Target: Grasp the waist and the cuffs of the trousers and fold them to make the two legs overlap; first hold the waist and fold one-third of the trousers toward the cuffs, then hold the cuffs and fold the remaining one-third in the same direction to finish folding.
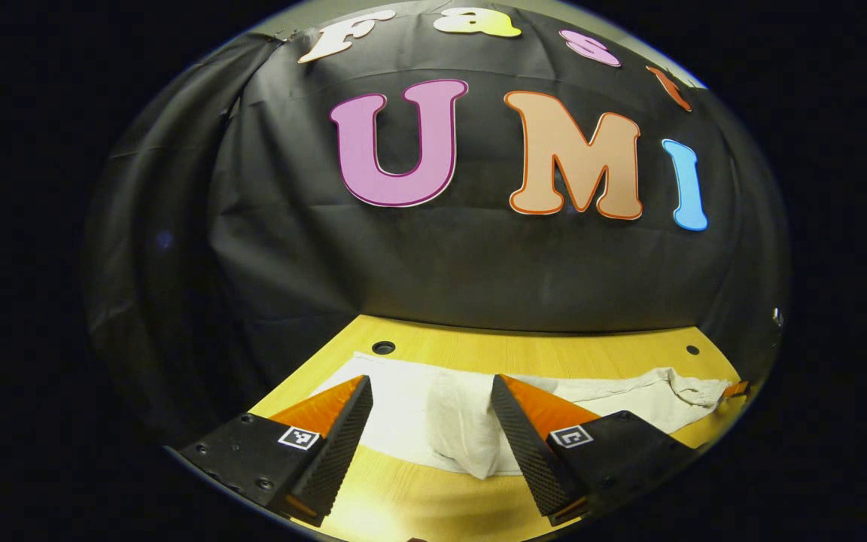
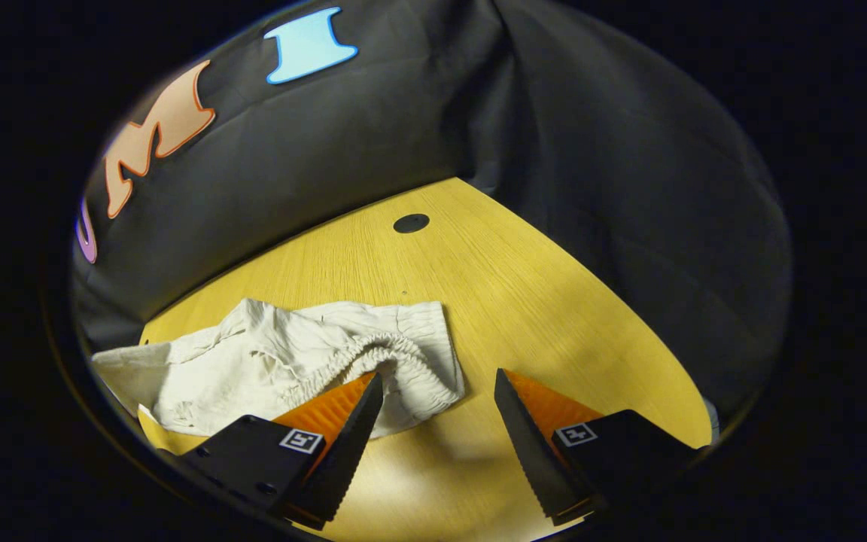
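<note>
Both grippers hang low over the yellow wooden table (image 2: 554, 301), jaws spread wide and holding nothing. From the left gripper (image 1: 431, 388), the pale trousers (image 1: 411, 406) lie flat straight ahead at twelve o'clock, a leg end showing between the fingers; toward three o'clock the cloth bunches and its far end is cut off at the view's edge. From the right gripper (image 2: 439, 384), the elastic waist (image 2: 396, 354) sits crumpled at eleven o'clock, partly hidden behind one finger (image 2: 343, 444).
</note>
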